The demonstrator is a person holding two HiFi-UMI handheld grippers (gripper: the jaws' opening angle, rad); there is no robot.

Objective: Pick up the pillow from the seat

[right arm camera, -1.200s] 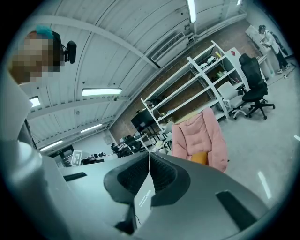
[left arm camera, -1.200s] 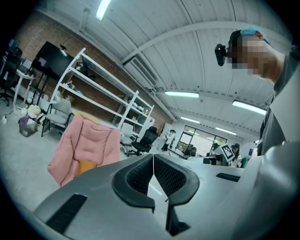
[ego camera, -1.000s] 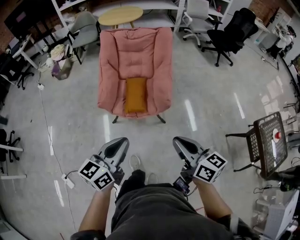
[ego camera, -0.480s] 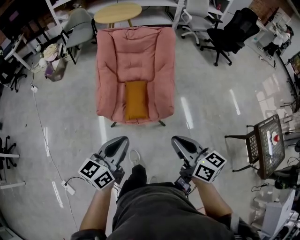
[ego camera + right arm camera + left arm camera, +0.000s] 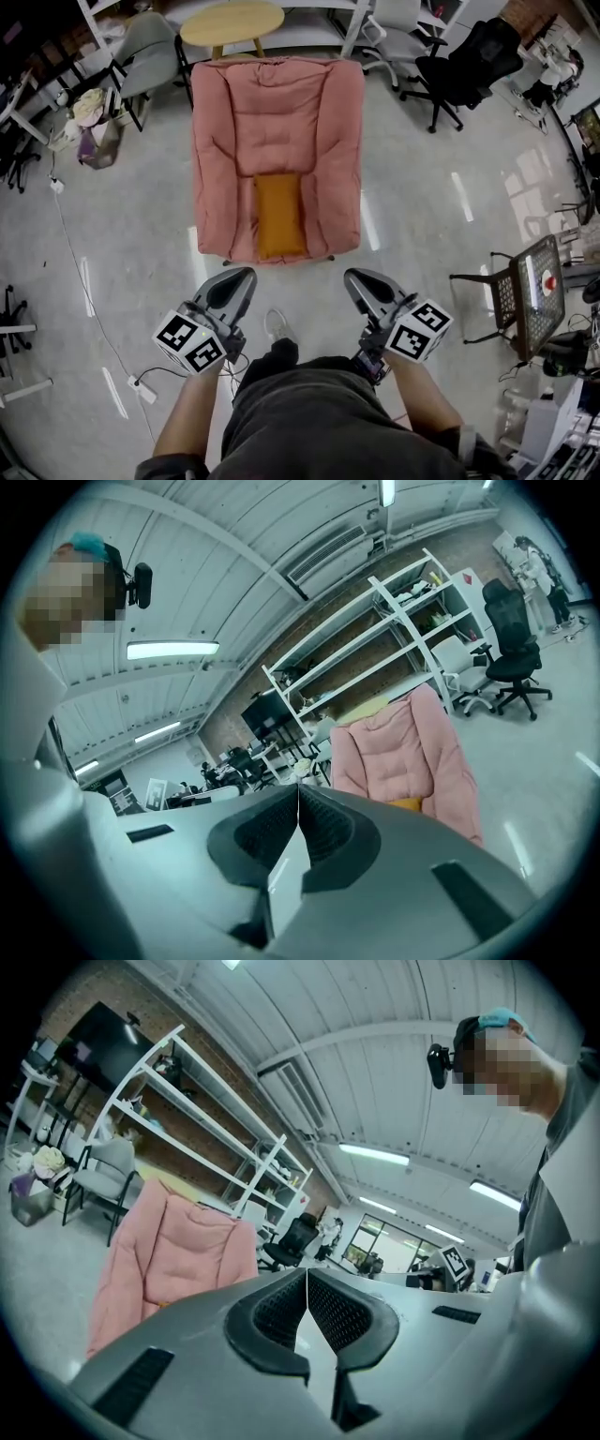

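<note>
A mustard-orange rectangular pillow [image 5: 280,215] lies flat on the seat of a wide pink padded armchair [image 5: 277,103], set in the middle of the cushion. Its long axis runs front to back: one short end is at the seat's front edge, nearest the person, and the other points toward the backrest. The pillow's long sides lie parallel to the chair's padded arms, with pink cushion showing on either side.

The person stands just in front of the chair on the grey polished floor [image 5: 422,216], holding both tools low and well short of the pillow. The left tool [image 5: 234,279] has its jaws pressed together with nothing between them, and the right tool [image 5: 360,279] is closed the same way, also empty. Both point forward toward the chair, one to each side of the pillow's line.

Behind the chair stands a round light-wood table [image 5: 232,21], a black office chair [image 5: 466,66] sits off to the right, and a dark mesh seat [image 5: 530,295] is further right.
</note>
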